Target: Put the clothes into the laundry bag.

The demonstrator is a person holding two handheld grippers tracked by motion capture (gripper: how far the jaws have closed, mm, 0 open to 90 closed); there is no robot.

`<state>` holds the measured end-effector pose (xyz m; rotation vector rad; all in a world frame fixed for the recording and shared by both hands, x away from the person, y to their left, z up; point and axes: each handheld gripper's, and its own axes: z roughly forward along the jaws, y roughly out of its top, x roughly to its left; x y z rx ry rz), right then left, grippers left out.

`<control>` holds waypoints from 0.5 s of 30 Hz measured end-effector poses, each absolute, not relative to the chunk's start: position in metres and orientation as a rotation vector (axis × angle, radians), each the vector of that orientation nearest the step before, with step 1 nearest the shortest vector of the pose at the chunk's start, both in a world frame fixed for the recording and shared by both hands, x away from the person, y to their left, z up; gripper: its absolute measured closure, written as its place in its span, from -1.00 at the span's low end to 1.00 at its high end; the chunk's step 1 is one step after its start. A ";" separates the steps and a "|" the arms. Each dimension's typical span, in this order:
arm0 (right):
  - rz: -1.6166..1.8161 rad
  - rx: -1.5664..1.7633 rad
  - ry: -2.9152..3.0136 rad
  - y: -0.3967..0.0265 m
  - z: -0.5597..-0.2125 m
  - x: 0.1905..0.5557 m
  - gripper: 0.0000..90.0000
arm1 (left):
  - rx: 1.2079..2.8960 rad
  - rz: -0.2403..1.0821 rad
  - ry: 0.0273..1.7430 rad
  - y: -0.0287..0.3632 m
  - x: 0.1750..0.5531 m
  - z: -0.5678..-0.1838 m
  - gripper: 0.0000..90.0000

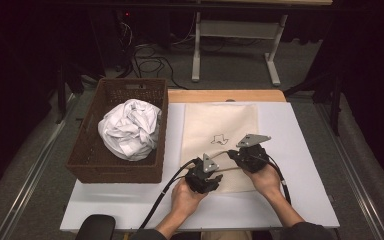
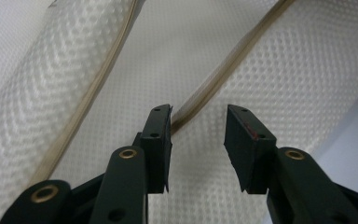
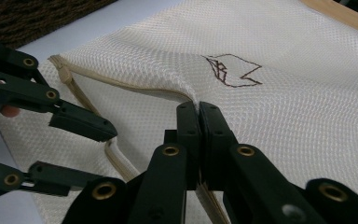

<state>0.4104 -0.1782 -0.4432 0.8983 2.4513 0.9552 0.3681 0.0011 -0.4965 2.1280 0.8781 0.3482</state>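
White tabletop [image 1: 300, 150] bears a waffle-weave mesh bag [image 1: 220, 125]; right tongs [image 3: 198, 116] pinch its hem, left tongs [image 2: 198, 135] gape.

We saw the basket [image 1: 117, 131] just left of the mesh bag [image 1: 219, 135]. A crumpled cloth [image 1: 130, 128] lay in the basket, and both grippers sat at the mesh bag's near edge.

Left gripper [image 1: 214, 183], right gripper [image 1: 238, 159]: black bodies wearing grey three-cornered top plates, black cables [image 1: 162, 195] trailing rearward; jaws showing brass-ringed rivets. Dark sleeves [image 1: 305, 231] covering forearms behind.
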 end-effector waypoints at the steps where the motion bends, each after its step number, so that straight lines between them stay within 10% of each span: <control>1: 0.955 0.901 2.451 -0.178 -0.443 0.410 0.98 | 2.139 0.344 0.882 -0.001 0.370 -0.497 0.37; 15: 0.992 0.897 2.421 -0.180 -0.422 0.413 0.98 | 2.228 0.409 0.920 -0.006 0.378 -0.508 0.30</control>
